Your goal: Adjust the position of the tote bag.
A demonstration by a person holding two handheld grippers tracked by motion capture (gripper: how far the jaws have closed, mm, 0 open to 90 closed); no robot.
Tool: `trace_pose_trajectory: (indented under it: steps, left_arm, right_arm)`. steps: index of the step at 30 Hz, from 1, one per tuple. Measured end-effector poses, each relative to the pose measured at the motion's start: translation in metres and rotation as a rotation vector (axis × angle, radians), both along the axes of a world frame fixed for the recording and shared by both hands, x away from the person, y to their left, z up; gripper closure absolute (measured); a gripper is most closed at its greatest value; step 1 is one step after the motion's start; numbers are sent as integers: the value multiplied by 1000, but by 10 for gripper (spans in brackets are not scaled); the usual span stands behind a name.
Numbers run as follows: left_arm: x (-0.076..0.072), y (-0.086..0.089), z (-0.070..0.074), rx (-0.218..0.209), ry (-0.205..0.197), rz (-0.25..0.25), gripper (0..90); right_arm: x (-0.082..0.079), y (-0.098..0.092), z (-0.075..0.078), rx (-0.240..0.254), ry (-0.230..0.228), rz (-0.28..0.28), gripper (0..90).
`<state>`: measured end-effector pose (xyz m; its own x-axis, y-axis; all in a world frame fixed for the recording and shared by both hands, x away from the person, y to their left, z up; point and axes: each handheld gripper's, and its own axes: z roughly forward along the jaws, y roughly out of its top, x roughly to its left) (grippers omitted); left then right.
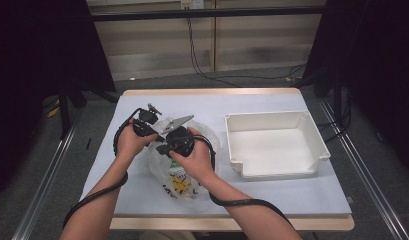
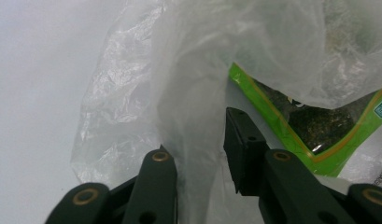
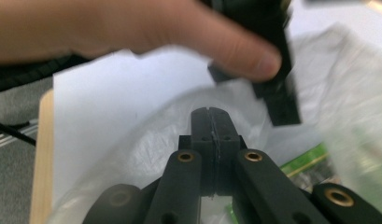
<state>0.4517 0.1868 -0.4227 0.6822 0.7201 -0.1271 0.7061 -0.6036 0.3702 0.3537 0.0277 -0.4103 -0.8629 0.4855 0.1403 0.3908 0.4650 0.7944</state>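
Fingers (image 3: 211,122) pinched on plastic bag (image 3: 146,144)

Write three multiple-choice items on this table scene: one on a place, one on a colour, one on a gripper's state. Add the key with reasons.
1. Where does the white bin stand relative to the plastic bag?
A. To its right
B. To its left
C. On top of it

2. What colour is the edge of the packet inside the bag?
A. Red
B. Green
C. Blue

3. How do the right gripper's jaws stand?
A. Wide apart
B. Around the bin's rim
C. Shut together

Key: 1 A, the high view shows the bin on the table's right half; 2 B, the left gripper view shows a green border; 3 C, the right gripper view shows the pads meeting.
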Motion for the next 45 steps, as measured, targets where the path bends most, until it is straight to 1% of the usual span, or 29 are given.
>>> trace_pose_trajectory:
  steps: [2,4,6,7,10,11,12,13,14,15,16,17,18,19,20,22,23,24,25,26,27,28,31,32,33,34,35,41,45]
  left_arm:
    - [0,1,1,-11,-5,-5,680]
    - [0,1,2,-43,1,13,609]
    - [-1,1,2,-78,7,38,508]
    - [-1,1,4,-83,5,35,457]
    - [-2,1,7,-94,-6,34,363]
    - [-2,0,8,-89,-5,31,353]
    - [-3,0,9,-76,-8,21,372]
    - [-4,-1,9,-66,-19,31,410]
    - [-4,1,10,-47,-13,10,458]
    - [-3,1,10,-52,-10,4,515]
    - [-4,1,10,-54,-11,14,551]
    - [-4,2,10,-43,-15,11,578]
    - [-6,0,9,-51,-20,32,606]
    - [-5,2,10,-23,-22,3,639]
    - [-6,1,9,-22,-18,9,658]
    - [-6,1,7,-13,-17,0,703]
    - [-7,-1,5,-27,-28,33,719]
    - [-6,-1,5,-13,-18,16,726]
    - [-5,-1,4,1,-29,16,729]
    - [-5,-2,3,-11,-28,12,735]
    - [-6,-4,2,-5,-15,28,739]
    - [-5,-4,1,-5,-23,21,740]
    - [-4,-7,-2,-12,-14,37,747]
    - [-3,-7,-3,-11,-15,24,748]
    - [-4,-10,-4,-27,-18,55,749]
    - [-3,-9,-4,-2,-22,40,750]
    - [-3,-10,-6,-14,-9,42,750]
    - [-1,-12,-11,-10,-10,38,743]
    - [0,-14,-14,-5,-8,40,727]
  right_arm:
    - [1,1,-9,-6,18,0,900]
    - [2,1,-16,-9,24,-5,900]
    - [3,2,-21,-14,29,-7,900]
    - [4,3,-25,-14,40,-11,900]
    - [4,5,-34,-23,51,-10,900]
    - [4,6,-37,-25,56,-10,900]
    - [4,7,-39,-25,58,-10,900]
    - [4,7,-40,-25,62,-10,900]
    - [4,7,-41,-26,59,-9,900]
    - [3,6,-40,-31,57,-8,900]
    - [3,5,-40,-34,56,-13,900]
    - [3,3,-38,-34,49,-11,900]
    - [3,1,-36,-29,48,-15,900]
    - [4,-1,-33,-27,39,-17,900]
    - [4,-3,-31,-24,39,-20,900]
    - [5,-8,-25,-26,33,-32,900]
    - [5,-11,-22,-21,29,-35,900]
    - [5,-13,-19,-22,25,-41,900]
    - [5,-15,-15,-14,22,-46,900]
    - [5,-17,-12,-8,15,-48,900]
    - [5,-19,-8,-3,8,-50,900]
    - [5,-20,-4,4,4,-50,900]
    - [4,-22,5,8,-15,-50,900]
    - [4,-22,8,12,-20,-48,900]
    - [4,-21,11,14,-23,-46,900]
    - [3,-21,13,13,-29,-45,900]
    - [3,-20,14,20,-27,-42,900]
    - [-1,-12,17,27,-39,-13,900]
    - [-3,-9,17,33,-35,-10,894]
